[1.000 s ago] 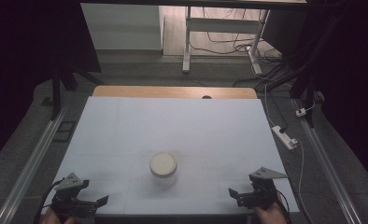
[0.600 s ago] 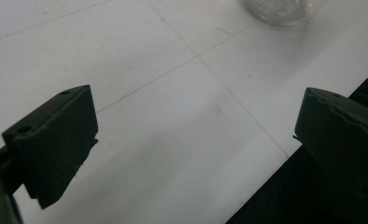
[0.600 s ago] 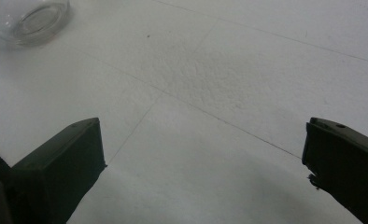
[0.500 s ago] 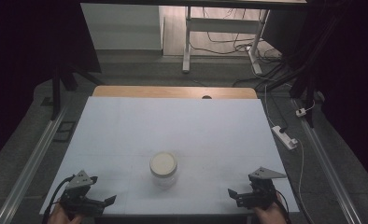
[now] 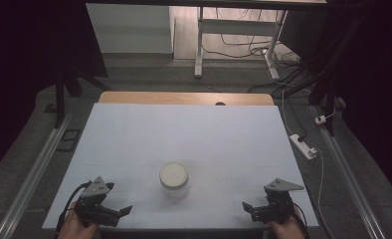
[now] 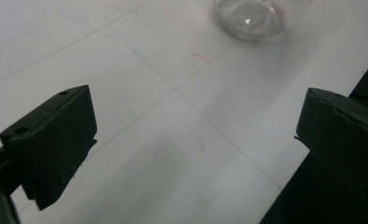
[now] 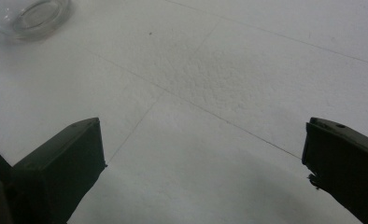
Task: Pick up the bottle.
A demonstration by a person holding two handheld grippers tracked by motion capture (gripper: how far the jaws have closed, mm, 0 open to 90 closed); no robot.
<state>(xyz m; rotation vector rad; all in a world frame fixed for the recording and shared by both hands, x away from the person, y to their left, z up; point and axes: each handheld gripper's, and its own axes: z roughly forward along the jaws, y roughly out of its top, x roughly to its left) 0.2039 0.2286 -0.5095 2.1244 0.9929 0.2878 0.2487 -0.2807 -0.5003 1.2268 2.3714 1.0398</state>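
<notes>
White table [image 5: 184, 129], floor power strip [image 5: 303, 146]

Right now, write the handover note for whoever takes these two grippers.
Left gripper: jaws wide open, empty, low at the near left edge of the white table.
Right gripper: jaws wide open, empty, at the near right edge.
Clear glass jar with a cream lid: upright between them, near the front, lid on, untouched.
Done: nothing yet.
Left: probably close in on the jar and grasp it.

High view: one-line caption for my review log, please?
Lidded glass jar stands on the white table between the open left gripper and right gripper.
</notes>
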